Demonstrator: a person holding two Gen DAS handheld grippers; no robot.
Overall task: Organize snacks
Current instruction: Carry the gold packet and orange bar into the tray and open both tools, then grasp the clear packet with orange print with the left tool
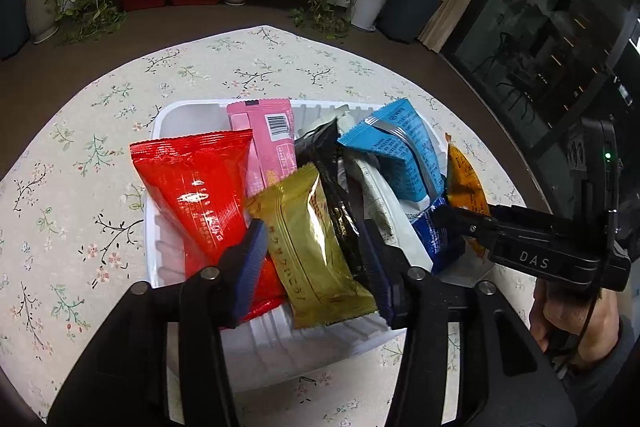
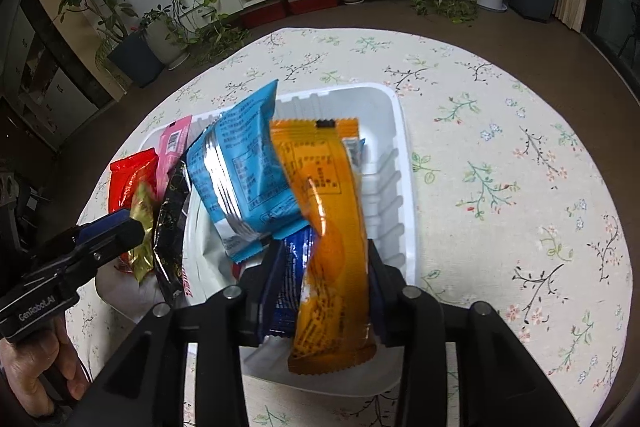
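While both sets of fingers hang over the white ribbed plastic tray (image 1: 168,123) on the flower-patterned worktop (image 1: 80,155), the left gripper (image 1: 316,267) stands partly open around a shiny gold snack packet (image 1: 316,239). The right gripper (image 2: 324,287) (likewise part open) straddles a glossy orange snack packet (image 2: 320,195), both packets in the tray; whether the pads press either packet, I cannot tell.

White tray (image 1: 176,115) on floral tablecloth (image 1: 80,131)
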